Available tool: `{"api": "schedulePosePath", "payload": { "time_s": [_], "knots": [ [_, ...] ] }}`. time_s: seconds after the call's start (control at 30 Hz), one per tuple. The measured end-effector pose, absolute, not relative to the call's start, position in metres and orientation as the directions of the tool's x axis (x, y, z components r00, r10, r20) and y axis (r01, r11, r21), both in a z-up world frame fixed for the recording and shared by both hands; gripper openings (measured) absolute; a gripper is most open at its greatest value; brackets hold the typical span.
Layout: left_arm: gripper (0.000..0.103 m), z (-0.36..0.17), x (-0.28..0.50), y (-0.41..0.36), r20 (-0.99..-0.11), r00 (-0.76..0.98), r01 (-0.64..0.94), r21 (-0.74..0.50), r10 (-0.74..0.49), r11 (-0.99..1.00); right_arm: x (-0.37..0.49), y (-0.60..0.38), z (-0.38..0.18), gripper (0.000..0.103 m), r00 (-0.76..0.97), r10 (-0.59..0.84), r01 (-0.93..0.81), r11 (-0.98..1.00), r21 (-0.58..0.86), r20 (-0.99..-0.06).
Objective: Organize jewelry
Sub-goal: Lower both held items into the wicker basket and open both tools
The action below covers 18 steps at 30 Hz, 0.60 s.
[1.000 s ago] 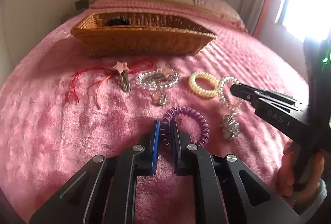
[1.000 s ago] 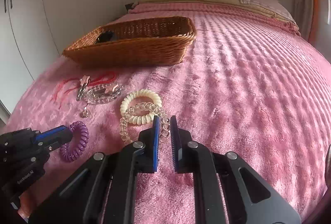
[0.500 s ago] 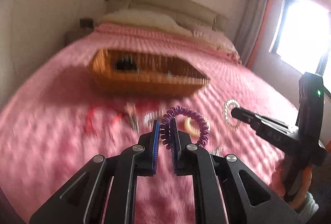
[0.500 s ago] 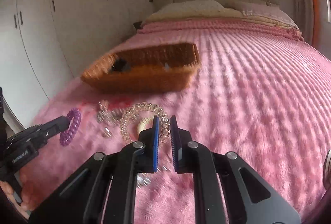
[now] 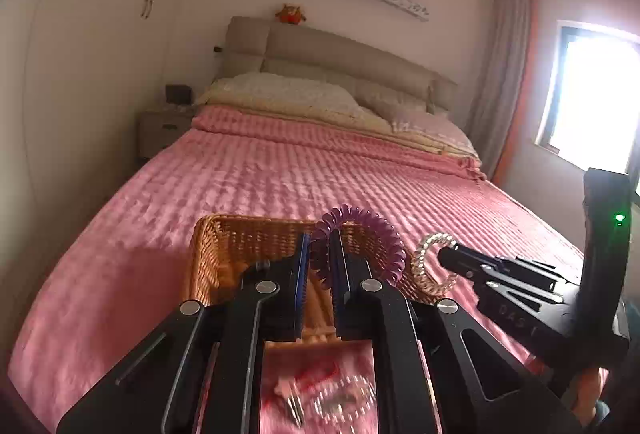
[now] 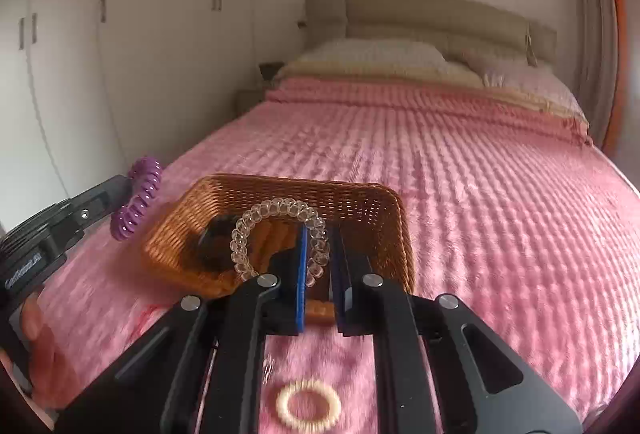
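Holding: each gripper pinches one coil band in the air by the wicker basket (image 5: 224,246).
Left gripper (image 5: 320,266): its fingers are closed down to a narrow gap on the purple coil band (image 5: 360,238), which loops up and to the right of the fingertips, raised in front of the basket.
Right gripper (image 6: 318,258): its fingers are closed nearly together on the clear coil band (image 6: 276,218), whose loop arches up and to the left in front of the basket's interior.
Wicker basket: sits on the pink bedspread (image 6: 480,193), just beyond both grippers; a dark item (image 6: 216,238) lies inside it at the left, too unclear to identify.
Cream coil band (image 6: 308,408): lies flat on the bedspread, nearer than the right gripper's fingers.
Other pieces: seen blurred between the left gripper's arms, a red cord (image 5: 320,374), a clip with a pink top (image 5: 290,398) and a clear bead bracelet (image 5: 346,400) lie on the bedspread, on the near side of the basket.
Grippers' relation: side by side, apart, each seen in the other's view.
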<state>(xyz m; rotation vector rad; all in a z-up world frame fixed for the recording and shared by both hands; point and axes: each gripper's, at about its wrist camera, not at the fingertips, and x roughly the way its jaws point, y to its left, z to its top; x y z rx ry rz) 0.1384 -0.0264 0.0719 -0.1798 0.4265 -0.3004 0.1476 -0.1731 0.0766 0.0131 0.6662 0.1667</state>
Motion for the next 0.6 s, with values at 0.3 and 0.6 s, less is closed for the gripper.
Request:
{"api": "schedulePosePath", "payload": {
  "time_s": [0.3,0.6],
  "knots": [
    [0.008,0.033,0.213,-0.040,-0.497,0.809,0.210,-0.256,-0.315,0.944,0.228,-0.178,0.023,0.009,0.642,0.120,-0.071,0.993,0.098,-0.757],
    [0.008,-0.003,0.235,-0.050,-0.599,0.719,0.246,-0.253,-0.351,0.936,0.247,-0.171,-0.009,0.009,0.578,0.081,-0.072,0.996,0.048,-0.812]
  ]
}}
